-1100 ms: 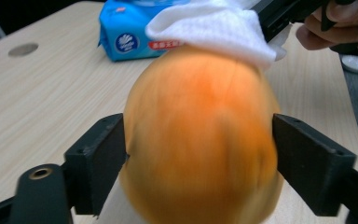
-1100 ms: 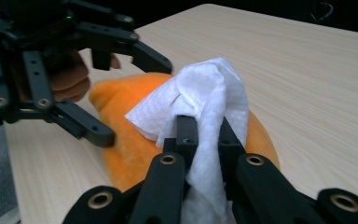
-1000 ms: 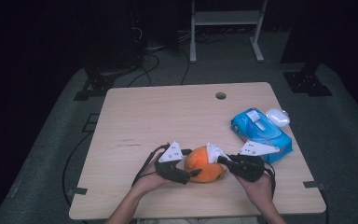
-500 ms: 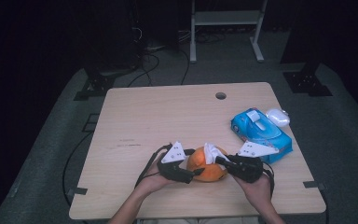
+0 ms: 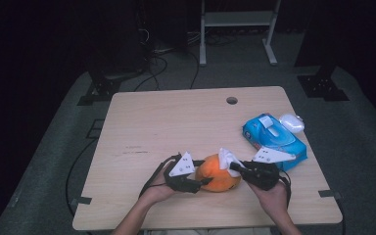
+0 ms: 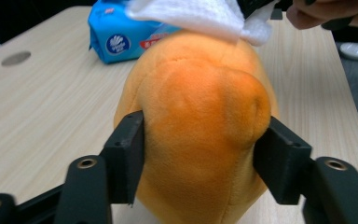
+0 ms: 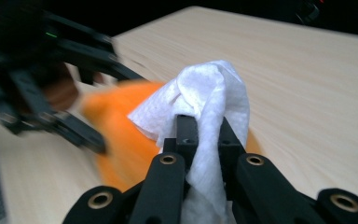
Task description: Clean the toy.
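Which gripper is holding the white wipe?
The right gripper, pinching the white wipe. The left gripper squeezes the orange plush toy instead.

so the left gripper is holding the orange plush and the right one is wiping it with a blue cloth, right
Not quite: the wipe is white, not blue, as the right gripper view shows. The left gripper does clamp the orange plush, and the right gripper holds the wipe against it.

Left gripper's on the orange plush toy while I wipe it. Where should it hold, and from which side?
Across the narrower rounded end of the orange plush toy, coming in level from the left gripper side. The soft bulge fits between the jaws, leaving the top free for the white wipe in the right gripper.
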### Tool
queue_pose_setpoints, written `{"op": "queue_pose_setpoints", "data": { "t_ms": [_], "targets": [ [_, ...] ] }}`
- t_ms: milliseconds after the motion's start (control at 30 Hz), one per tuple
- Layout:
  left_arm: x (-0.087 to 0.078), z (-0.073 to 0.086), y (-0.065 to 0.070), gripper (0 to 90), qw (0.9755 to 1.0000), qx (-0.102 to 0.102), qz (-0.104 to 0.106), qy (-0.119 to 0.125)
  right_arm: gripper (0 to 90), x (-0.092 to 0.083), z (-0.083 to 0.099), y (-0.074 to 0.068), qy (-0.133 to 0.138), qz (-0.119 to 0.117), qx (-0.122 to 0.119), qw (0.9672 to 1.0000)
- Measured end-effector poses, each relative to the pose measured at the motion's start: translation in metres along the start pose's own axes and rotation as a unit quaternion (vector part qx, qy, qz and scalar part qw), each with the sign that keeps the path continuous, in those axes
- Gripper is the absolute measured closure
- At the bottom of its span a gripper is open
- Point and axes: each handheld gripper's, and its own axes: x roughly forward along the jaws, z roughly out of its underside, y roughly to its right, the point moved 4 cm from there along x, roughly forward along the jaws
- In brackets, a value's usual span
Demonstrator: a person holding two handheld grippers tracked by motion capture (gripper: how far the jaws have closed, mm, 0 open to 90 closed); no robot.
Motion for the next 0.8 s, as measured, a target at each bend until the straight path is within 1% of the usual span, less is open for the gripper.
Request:
{"op": "queue_pose_setpoints", "data": {
  "t_ms": [33,67,100,133,167,200,233,267,300,333,367,400,433,467,500,533,567,600,633,667,700,733,767,800],
  "targets": [
    [0.0,-0.002,-0.001,32.7,1.0,-0.009,-0.001,0.002,83.8,0.0,0.002,0.003,-0.001,-0.001,0.01,0.9999],
    [0.0,-0.004,-0.001,26.5,0.9998,-0.019,-0.002,0.007,83.8,0.001,0.003,0.003,0.003,-0.004,0.017,0.9999],
    [0.0,-0.008,0.0,21.8,0.9996,-0.022,0.0,0.018,83.8,0.002,0.002,-0.001,0.002,-0.005,0.014,0.9999],
    [0.0,-0.012,0.002,20.0,0.9992,-0.026,0.006,0.03,83.7,0.003,0.0,-0.005,0.004,-0.014,0.006,0.9999],
    [0.0,-0.015,0.005,19.9,0.999,-0.027,0.009,0.035,83.7,0.005,-0.002,-0.012,0.009,-0.028,0.002,0.9996],
    [0.0,-0.016,0.006,21.0,0.9993,-0.02,0.006,0.031,83.7,0.007,-0.004,-0.018,0.009,-0.037,-0.004,0.9993],
    [0.001,-0.016,0.007,25.5,0.9997,-0.008,0.001,0.021,83.7,0.008,-0.004,-0.021,0.007,-0.038,-0.01,0.9992],
    [0.0,-0.014,0.006,28.5,0.9998,-0.006,0.001,0.017,83.7,0.009,-0.005,-0.024,0.004,-0.034,-0.021,0.9992],
    [0.0,-0.011,0.004,30.3,0.9996,-0.019,0.005,0.021,83.7,0.009,-0.004,-0.023,0.002,-0.033,-0.022,0.9992],
    [0.0,-0.009,0.003,31.5,0.9994,-0.026,0.004,0.021,83.7,0.008,-0.003,-0.019,0.002,-0.032,-0.011,0.9994],
    [-0.001,-0.006,0.001,32.7,0.9996,-0.023,0.004,0.018,83.8,0.008,-0.001,-0.014,0.001,-0.027,-0.003,0.9996],
    [-0.002,-0.005,0.0,33.5,0.9994,-0.027,0.004,0.019,83.8,0.007,0.002,-0.009,-0.003,-0.019,0.0,0.9998],
    [-0.004,-0.004,-0.002,33.6,0.9993,-0.031,0.007,0.016,83.8,0.007,0.006,-0.003,-0.007,-0.01,0.006,0.9999],
    [-0.005,-0.003,-0.002,33.9,0.9992,-0.034,0.011,0.016,83.8,0.006,0.009,0.003,-0.011,-0.005,0.018,0.9998],
    [-0.005,-0.002,-0.003,33.9,0.9992,-0.034,0.015,0.015,83.8,0.006,0.013,0.009,-0.016,0.001,0.027,0.9995],
    [-0.006,-0.001,-0.003,33.9,0.9989,-0.038,0.021,0.014,83.7,0.006,0.016,0.014,-0.024,0.009,0.033,0.9991],
    [-0.007,-0.002,-0.003,33.8,0.9987,-0.042,0.024,0.014,83.7,0.006,0.019,0.016,-0.026,0.006,0.041,0.9988],
    [-0.007,-0.003,-0.004,32.4,0.9986,-0.044,0.027,0.013,83.7,0.007,0.02,0.016,-0.023,-0.001,0.049,0.9985],
    [-0.007,-0.004,-0.004,29.6,0.9985,-0.046,0.028,0.011,83.7,0.008,0.019,0.014,-0.023,0.0,0.044,0.9988],
    [-0.007,-0.006,-0.005,24.7,0.9983,-0.053,0.024,0.011,83.7,0.009,0.016,0.011,-0.021,0.001,0.034,0.9992],
    [-0.008,-0.007,-0.007,19.7,0.998,-0.059,0.018,0.011,83.7,0.008,0.013,0.008,-0.015,-0.004,0.03,0.9994],
    [-0.008,-0.007,-0.009,18.7,0.9977,-0.064,0.016,0.013,83.7,0.007,0.009,0.004,-0.005,-0.016,0.028,0.9995],
    [-0.009,-0.007,-0.011,18.0,0.9967,-0.076,0.021,0.018,83.6,0.006,0.007,0.0,0.001,-0.024,0.024,0.9994],
    [-0.008,-0.006,-0.013,17.9,0.996,-0.084,0.022,0.022,83.3,0.005,0.003,-0.006,0.007,-0.035,0.011,0.9993]
  ]
}}
